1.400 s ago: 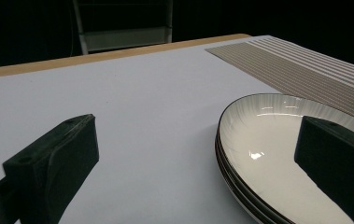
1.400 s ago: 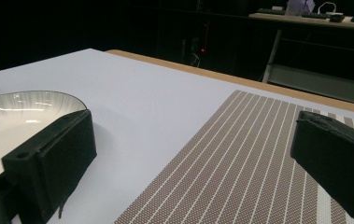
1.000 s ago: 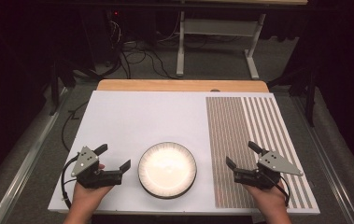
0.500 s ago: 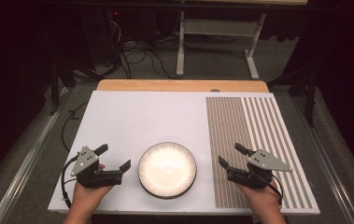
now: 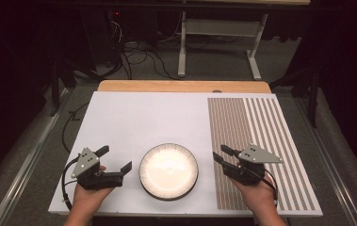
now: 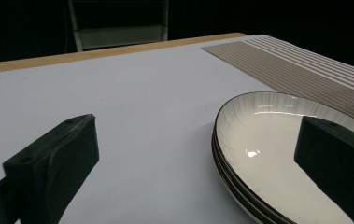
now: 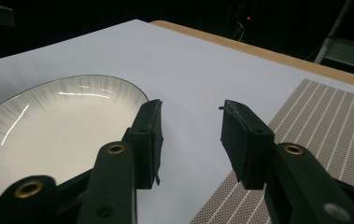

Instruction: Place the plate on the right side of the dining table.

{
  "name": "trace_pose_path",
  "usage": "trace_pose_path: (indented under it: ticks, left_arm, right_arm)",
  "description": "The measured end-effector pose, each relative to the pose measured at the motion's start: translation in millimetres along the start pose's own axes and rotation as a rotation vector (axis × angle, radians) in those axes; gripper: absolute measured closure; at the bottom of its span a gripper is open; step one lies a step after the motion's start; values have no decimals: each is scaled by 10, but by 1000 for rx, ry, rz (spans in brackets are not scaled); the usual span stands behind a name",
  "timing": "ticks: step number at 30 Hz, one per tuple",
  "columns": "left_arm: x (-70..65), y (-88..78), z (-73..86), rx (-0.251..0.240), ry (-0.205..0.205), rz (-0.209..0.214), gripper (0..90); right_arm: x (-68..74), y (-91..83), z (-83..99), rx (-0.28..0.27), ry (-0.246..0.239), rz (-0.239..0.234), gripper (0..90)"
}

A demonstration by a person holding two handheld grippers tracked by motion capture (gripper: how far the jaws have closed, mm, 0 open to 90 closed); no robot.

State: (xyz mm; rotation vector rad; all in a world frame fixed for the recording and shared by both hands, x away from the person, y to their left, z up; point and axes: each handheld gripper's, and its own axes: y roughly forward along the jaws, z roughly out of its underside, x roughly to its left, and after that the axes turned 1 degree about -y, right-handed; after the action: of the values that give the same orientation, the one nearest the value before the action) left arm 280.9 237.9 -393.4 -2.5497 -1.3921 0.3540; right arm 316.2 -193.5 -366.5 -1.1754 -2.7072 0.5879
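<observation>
White tabletop [image 5: 133, 117] is bearing stacked plates [image 5: 168, 170] near its front; left gripper [image 5: 116, 162] is waiting spread beside them, right gripper [image 5: 222, 155] is narrowing its jaws on nothing

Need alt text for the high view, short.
A white plate with a dark rim sits near the front edge of a white table, flanked by two hand-held grippers, both with nothing between their jaws: the left gripper open wide, the right gripper, just narrowed, over a striped placemat.
</observation>
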Motion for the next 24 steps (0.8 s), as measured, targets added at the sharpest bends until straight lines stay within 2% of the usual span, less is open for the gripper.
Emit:
trace_pose_path:
  ticks: [1, 7, 11, 15, 19, 24]
  left_arm:
    - [0, 0, -1, -1, 0, 0, 5]
    - [-2, -8, -5, -4, 2, -2, 5]
    - [1, -11, -5, -6, 0, -1, 5]
    - [6, -13, -4, -6, 0, -2, 5]
    - [11, -15, -1, -9, -4, -2, 5]
    - [7, -6, 2, -6, -2, 0, 5]
  right_arm:
    - [11, 33, -14, 1, -12, -6, 635]
    - [47, 127, -68, 9, -15, -24, 686]
    - [81, 201, -148, 15, -54, -16, 749]
    - [139, 286, -210, 29, -63, -20, 777]
    - [199, 335, -229, 51, -80, -31, 803]
    - [229, 366, -186, 64, -71, -63, 842]
